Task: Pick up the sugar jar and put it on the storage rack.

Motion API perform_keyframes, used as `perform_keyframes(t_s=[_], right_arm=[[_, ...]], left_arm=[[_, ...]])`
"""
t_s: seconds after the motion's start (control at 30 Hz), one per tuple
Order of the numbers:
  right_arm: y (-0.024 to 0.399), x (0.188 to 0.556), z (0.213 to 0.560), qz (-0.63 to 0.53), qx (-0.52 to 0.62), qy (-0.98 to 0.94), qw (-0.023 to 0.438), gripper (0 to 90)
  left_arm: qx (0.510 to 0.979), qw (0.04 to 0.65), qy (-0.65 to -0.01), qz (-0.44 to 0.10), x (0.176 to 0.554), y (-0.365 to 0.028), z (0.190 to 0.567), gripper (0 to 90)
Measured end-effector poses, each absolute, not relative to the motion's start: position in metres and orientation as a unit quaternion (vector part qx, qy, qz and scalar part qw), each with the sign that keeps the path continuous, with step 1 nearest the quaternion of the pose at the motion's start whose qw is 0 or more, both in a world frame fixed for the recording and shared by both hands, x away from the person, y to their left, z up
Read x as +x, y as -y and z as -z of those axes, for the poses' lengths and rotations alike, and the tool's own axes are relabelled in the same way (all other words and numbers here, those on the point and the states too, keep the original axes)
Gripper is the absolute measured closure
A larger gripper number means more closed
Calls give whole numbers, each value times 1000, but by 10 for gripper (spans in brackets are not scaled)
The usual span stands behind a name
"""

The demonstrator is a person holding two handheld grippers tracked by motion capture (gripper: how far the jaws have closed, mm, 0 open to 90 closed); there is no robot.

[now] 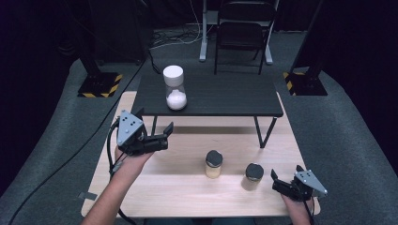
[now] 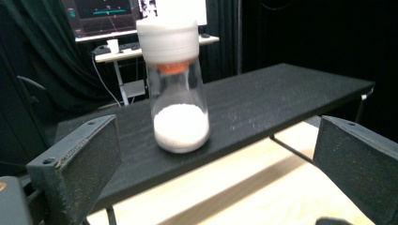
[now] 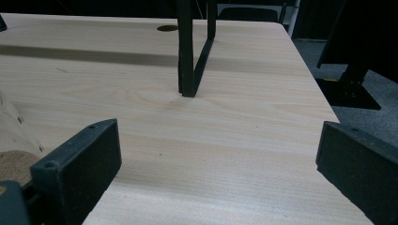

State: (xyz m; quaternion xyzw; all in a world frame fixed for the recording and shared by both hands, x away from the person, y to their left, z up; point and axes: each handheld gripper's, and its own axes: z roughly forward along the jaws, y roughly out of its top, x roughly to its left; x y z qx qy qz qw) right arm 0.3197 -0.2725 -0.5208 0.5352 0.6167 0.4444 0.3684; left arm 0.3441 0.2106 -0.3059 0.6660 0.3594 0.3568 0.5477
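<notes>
White-capped clear glass jar (image 1: 175,89) with white powder in its bottom stands upright on the low black shelf (image 1: 225,101) that sits on legs over the far part of the light wooden desk (image 1: 187,187). In the left gripper view the jar (image 2: 178,93) is centred between the two black jaws but well ahead of them — apart, not touched — and an orange band shows just under its white cap.

The left tongs (image 1: 162,136) hang above the desk's near-left area, just short of the shelf's front edge, jaws spread wide and holding nothing; they point toward the jar. The person's left forearm comes in from the bottom edge, and a cable trails from the tongs.

The right tongs (image 1: 278,180) rest low at the desk's near-right corner, likewise released and empty. The right gripper view shows bare wood between their jaws and one black shelf leg (image 3: 190,56) farther on.

Two small dark-lidded jars stand on the desk between the hands: one with tan contents (image 1: 214,164) near the middle, and a second (image 1: 253,176) just left of the right tongs, close to them but not touching. A tan-filled jar's edge (image 3: 14,150) shows at the left of the right gripper view.
</notes>
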Motion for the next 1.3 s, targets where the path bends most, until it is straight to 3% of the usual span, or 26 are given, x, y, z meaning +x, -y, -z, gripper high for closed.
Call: perform_keyframes(t_s=[1.3], right_arm=[[273, 319, 521, -449, 531, -617, 369, 0]], left_arm=[[652, 522, -427, -345, 335, -259, 429, 7]])
